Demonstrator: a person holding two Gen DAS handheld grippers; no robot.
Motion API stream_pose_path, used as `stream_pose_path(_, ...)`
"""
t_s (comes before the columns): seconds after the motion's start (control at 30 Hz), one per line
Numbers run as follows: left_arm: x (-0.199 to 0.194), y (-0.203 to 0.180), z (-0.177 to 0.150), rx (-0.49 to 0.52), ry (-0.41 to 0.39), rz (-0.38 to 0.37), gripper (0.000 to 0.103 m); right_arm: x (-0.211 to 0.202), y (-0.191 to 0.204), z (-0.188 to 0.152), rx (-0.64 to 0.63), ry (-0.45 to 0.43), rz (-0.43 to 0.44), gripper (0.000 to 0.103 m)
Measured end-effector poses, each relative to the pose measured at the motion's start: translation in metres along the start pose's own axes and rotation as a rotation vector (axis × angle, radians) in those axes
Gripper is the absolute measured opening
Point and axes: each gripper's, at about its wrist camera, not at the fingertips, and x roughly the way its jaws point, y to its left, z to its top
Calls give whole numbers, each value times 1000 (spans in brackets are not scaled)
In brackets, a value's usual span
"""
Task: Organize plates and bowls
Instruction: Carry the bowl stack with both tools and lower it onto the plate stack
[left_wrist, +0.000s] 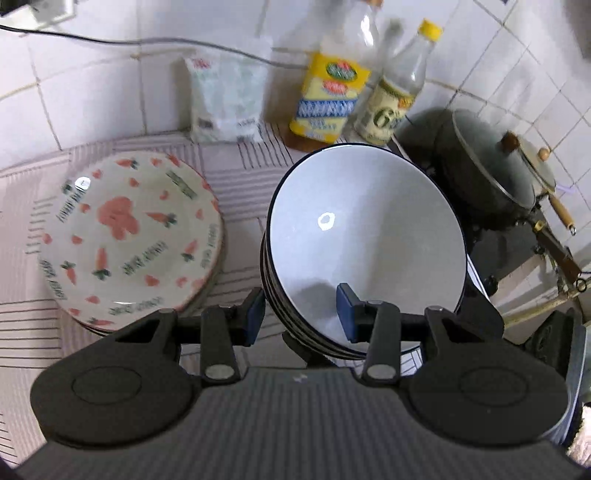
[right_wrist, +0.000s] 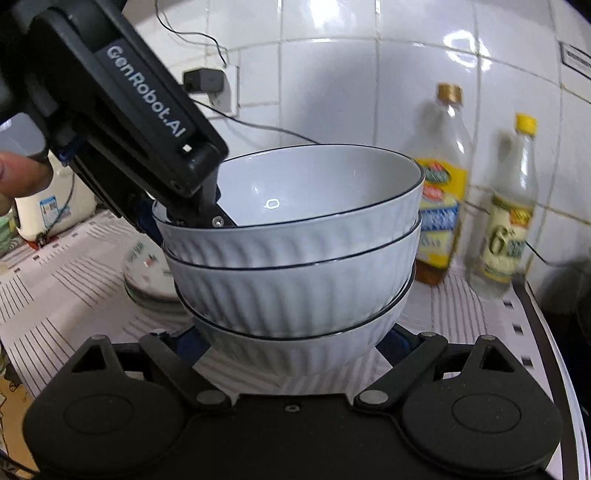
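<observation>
A stack of white ribbed bowls with dark rims (left_wrist: 365, 229) (right_wrist: 295, 258) stands on the striped counter cloth. My left gripper (left_wrist: 301, 314) is open and straddles the near rim of the stack, one blue pad (left_wrist: 347, 310) inside the top bowl and the other pad (left_wrist: 255, 310) outside. It also shows in the right wrist view (right_wrist: 199, 218), reaching down into the top bowl. My right gripper (right_wrist: 295, 343) is wide open around the base of the bottom bowl; its fingertips are hidden behind it. A stack of carrot-patterned plates (left_wrist: 129, 236) (right_wrist: 147, 273) lies to the left.
Two bottles (left_wrist: 332, 85) (left_wrist: 399, 92) and a white packet (left_wrist: 225, 99) stand against the tiled wall behind. A dark lidded pot (left_wrist: 491, 170) sits on the stove at the right. A white jug (right_wrist: 51, 206) stands at the far left.
</observation>
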Motion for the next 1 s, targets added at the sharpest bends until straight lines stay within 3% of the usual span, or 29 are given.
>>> stream_pose_path(0.2, -28, 39, 5, -49, -22, 35, 40, 21, 26, 27, -62, -29, 62, 95)
stream_pose_path(0.5, -44, 97, 14, -90, -8, 157, 40, 79, 62, 56, -122, -40, 191, 95)
stream_pose_path(0.73, -31, 123, 31, -92, 6, 191, 40, 110, 72, 64, -107, -24, 221, 95)
stream_pose_path(1.0, 2, 150, 40, -109, 74, 179, 40, 141, 75, 55, -90, 36, 207, 95)
